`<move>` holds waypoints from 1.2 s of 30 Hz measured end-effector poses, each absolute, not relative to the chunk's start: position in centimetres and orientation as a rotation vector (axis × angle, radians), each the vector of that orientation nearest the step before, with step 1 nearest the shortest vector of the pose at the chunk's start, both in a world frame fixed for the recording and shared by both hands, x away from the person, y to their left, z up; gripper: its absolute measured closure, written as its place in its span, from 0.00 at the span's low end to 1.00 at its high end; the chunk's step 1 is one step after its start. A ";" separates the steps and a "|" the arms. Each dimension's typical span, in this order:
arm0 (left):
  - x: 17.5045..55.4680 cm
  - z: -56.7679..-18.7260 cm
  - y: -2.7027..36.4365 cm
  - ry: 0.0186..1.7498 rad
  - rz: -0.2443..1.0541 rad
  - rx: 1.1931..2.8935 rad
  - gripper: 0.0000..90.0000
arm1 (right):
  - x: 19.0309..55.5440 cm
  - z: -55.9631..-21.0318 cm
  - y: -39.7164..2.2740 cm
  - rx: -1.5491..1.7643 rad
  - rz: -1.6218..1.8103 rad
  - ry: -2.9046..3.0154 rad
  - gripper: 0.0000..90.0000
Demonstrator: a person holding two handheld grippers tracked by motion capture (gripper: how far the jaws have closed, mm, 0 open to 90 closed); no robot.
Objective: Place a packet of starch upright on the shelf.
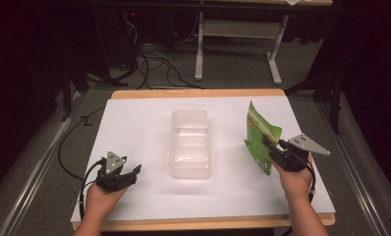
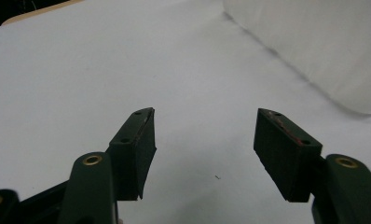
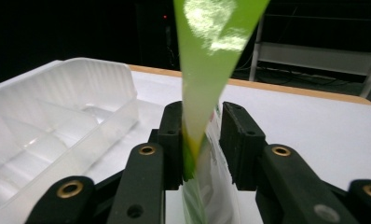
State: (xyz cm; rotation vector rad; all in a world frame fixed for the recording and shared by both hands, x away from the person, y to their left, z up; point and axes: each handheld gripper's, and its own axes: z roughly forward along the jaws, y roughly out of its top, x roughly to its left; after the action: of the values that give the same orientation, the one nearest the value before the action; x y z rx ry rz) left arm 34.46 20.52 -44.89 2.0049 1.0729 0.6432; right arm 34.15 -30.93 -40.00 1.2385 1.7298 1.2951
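Risk first: the right tool (image 1: 277, 145) has the green pouch (image 1: 260, 137) pinched by one thin edge, and that is all that holds it. In the right gripper view the jaws [no point] stand close together with the film sandwiched between them, but the film sits hard against one pad while a sliver of gap shows at the other, so I judge the clamp as light. Slippery foil plus a small bite means it can slide out or rotate in the jaws if I swing fast.

Second worry: the pouch stands tall above the tool and leans toward the far edge of the desk (image 1: 134, 196). It looks floppy, so I expect it to fold or flap on any quick turn and foul the rim of the clear plastic tray (image 1: 190, 147). The tray looks light and is not held by anything; a nudge from the pouch or the tool would probably skate it across the white sheet.

Pouch position: off the desk surface or barely touching it, I cannot tell which, near the right edge, well apart from the tray at the desk's centre.

Pose: right hand (image 1: 295, 178) comes in from the near edge, tool pointing toward the tray. Left tool (image 1: 119, 173) rests low near the near-left corner, jaws spread wide and holding nothing, angled toward the tray's near end. Left hand (image 1: 99, 200) sits behind it at the near edge.
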 end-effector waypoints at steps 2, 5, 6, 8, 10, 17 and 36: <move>34.4 -44.9 20.5 1.073 0.644 2.003 0.44 | 34.2 -39.9 -30.8 1.242 1.275 1.719 0.87; 34.4 -44.9 20.6 1.072 0.645 2.000 0.44 | 34.2 -39.8 -30.9 1.247 1.272 1.715 0.91; 34.4 -44.9 20.5 1.072 0.646 1.999 0.43 | 34.2 -39.8 -30.9 1.258 1.276 1.718 0.95; 34.4 -44.8 20.5 1.072 0.647 2.000 0.43 | 34.2 -39.7 -31.1 1.257 1.282 1.723 0.96; 34.4 -44.8 20.6 1.071 0.644 2.001 0.43 | 34.2 -39.7 -31.1 1.254 1.278 1.723 0.96; 34.4 -44.8 20.6 1.070 0.645 1.997 0.43 | 34.1 -39.4 -31.3 1.238 1.281 1.728 0.97; 34.4 -44.8 20.5 1.066 0.647 2.003 0.43 | 34.4 -39.3 -31.5 1.289 1.304 1.714 0.88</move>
State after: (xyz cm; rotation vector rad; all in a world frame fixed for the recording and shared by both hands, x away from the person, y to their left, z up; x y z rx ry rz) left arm 34.38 20.51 -44.80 2.0029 1.0664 0.6474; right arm 34.37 -31.54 -39.32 1.2894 1.7140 1.3040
